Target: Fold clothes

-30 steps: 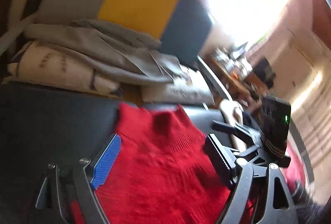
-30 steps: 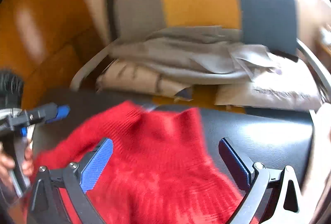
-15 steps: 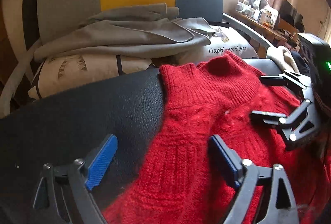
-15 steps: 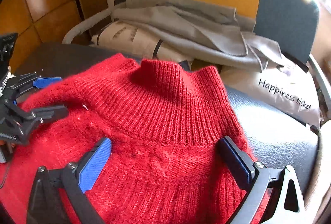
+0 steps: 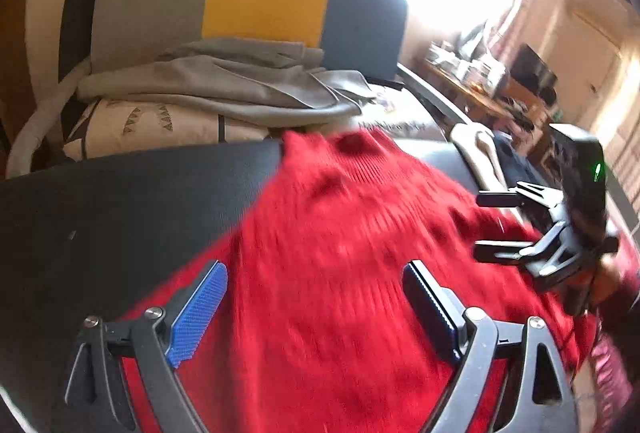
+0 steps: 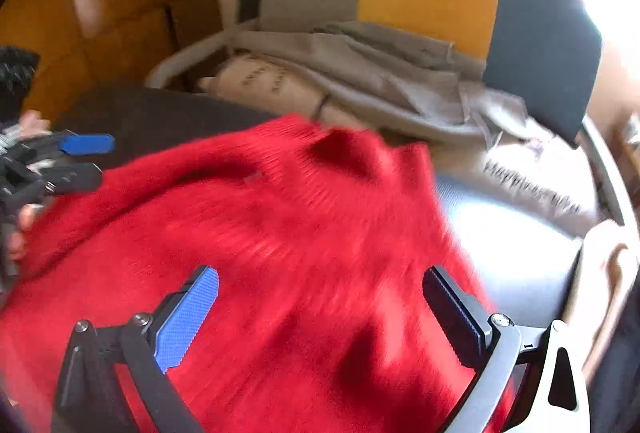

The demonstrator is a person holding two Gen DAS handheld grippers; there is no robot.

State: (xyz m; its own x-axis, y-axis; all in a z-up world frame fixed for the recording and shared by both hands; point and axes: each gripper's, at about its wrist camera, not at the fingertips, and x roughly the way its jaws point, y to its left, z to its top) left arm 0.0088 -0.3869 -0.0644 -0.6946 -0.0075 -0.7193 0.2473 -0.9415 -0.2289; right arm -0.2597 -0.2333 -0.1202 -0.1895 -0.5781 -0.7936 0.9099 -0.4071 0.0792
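Observation:
A red knit sweater (image 5: pixel 340 253) lies spread on a black table (image 5: pixel 120 201), its ribbed collar toward the far edge; it also shows in the right wrist view (image 6: pixel 280 233). My left gripper (image 5: pixel 316 297) is open, its jaws wide apart above the sweater's left part. My right gripper (image 6: pixel 320 305) is open above the sweater's right part. Each gripper shows in the other's view: the right one (image 5: pixel 496 225) at the right, the left one (image 6: pixel 80 161) at the left, both with jaws apart. Both views are motion-blurred.
A grey, yellow and dark blue chair (image 5: pixel 248 1) stands behind the table, piled with grey clothes (image 5: pixel 224 81) and printed cushions (image 5: pixel 152 125). A cream cloth (image 5: pixel 476 145) lies at the table's right edge. A bright window and cluttered desk (image 5: pixel 472 73) are at the far right.
Both grippers have pulled back toward me over the sweater, so the collar now sits farther away. Both stayed open. The views have become blurred with motion.

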